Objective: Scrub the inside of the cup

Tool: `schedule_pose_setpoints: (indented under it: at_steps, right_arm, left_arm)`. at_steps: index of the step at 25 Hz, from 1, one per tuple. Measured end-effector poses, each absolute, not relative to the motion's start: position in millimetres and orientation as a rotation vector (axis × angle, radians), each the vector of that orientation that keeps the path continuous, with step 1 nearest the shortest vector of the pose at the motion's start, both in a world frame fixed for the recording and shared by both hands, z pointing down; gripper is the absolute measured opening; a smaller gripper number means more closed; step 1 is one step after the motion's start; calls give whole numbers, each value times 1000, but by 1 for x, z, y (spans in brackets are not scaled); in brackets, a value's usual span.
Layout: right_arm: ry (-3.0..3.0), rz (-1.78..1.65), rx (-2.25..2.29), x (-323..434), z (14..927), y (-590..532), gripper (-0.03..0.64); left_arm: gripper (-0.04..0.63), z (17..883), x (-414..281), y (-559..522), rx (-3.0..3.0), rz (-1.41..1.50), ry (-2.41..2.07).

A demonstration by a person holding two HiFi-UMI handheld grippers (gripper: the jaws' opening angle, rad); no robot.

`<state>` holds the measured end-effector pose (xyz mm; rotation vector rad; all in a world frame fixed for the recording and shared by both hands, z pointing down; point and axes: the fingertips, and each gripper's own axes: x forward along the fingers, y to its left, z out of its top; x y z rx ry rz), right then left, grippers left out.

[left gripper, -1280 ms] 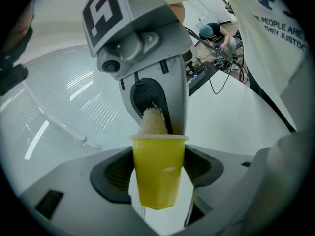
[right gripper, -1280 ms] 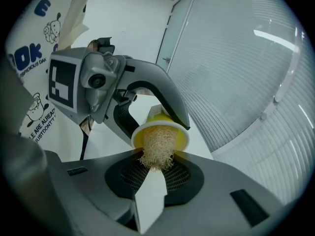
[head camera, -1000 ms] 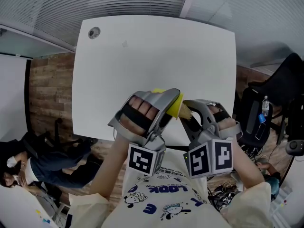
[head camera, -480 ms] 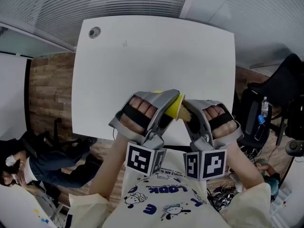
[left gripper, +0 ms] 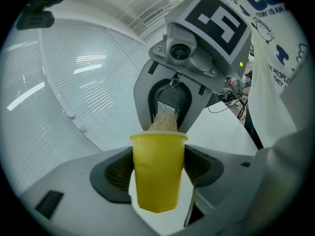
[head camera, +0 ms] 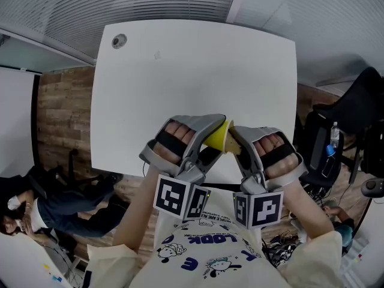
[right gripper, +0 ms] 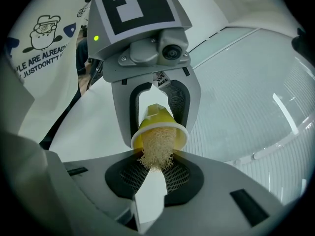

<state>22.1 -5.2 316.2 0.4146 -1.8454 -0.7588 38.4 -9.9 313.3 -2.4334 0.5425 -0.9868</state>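
A yellow plastic cup (left gripper: 157, 173) sits between the pads of my left gripper (left gripper: 157, 168), which is shut on its wall. Its mouth faces my right gripper (right gripper: 155, 168), which is shut on a beige fibrous scrub pad (right gripper: 156, 149). The pad's far end is pushed into the cup's mouth (right gripper: 160, 129). In the head view the two grippers meet nose to nose above the table's near edge, with the left gripper (head camera: 217, 126), the cup (head camera: 217, 135) tilted between them, and the right gripper (head camera: 235, 140). The inside of the cup is hidden by the pad.
A white table (head camera: 192, 71) lies below, with a round grommet (head camera: 119, 40) at its far left corner. A black chair (head camera: 360, 110) and a bottle (head camera: 333, 138) stand at the right. A person (head camera: 36, 212) sits at the lower left.
Both grippers have rolled about their own axes; their marker cubes now show different faces. The cup has turned with the left gripper. Neither hand has shifted much, and the grips are unchanged.
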Motion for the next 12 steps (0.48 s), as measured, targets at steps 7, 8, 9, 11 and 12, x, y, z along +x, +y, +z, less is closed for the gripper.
schedule_pose_setpoints:
  at_steps: [7,8,9,11,12]
  right_arm:
    - [-1935,-624,433,23,317,-4,66]
    - [-1940,-618,435,24,317,-4,66]
    - [-1943,-613,436,25,316,-4,66]
    - [-1951,-600,439,25,316,-4,66]
    - [-1954,-595,441,25,315,-5,66]
  left_arm:
    - [337,314,40,-10,-2403,-992,541]
    - [337,313,41,-10,-2400,-992,540]
    - [337,313,41,-10,-2400,-991,541]
    - [337,313,41,-11,-2400,-987,547]
    - [337,313,40,-12,-2398,-986,551]
